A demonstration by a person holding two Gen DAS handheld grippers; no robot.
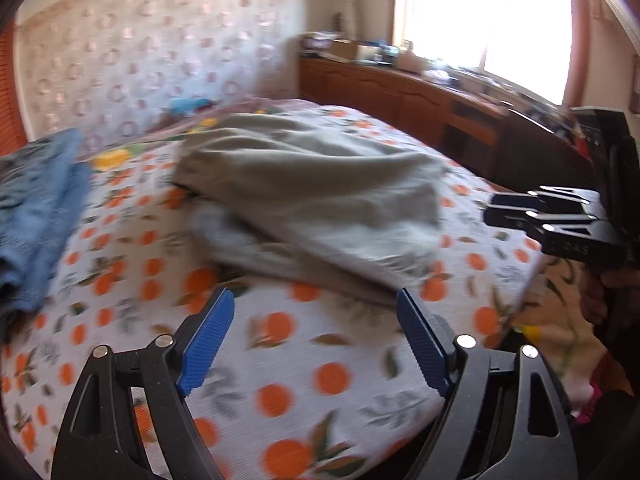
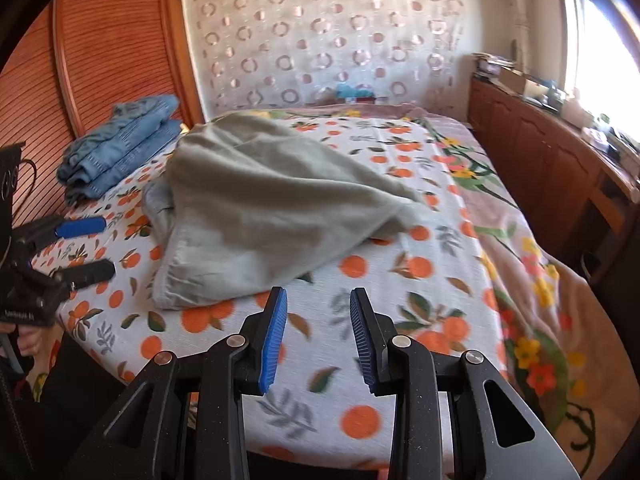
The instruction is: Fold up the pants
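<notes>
Grey-green pants (image 2: 256, 208) bunched mid-bed, long axis 8-to-2 o'clock. Left gripper (image 1: 316, 320) spread wide, empty, pants hem just ahead at 12. Right gripper (image 2: 319, 320) narrowly parted, empty, pants at 11; left nearer.

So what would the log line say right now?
left claw: open, empty | right claw: open, empty | grey pants: partly folded on bed | jeans: folded beside
</notes>
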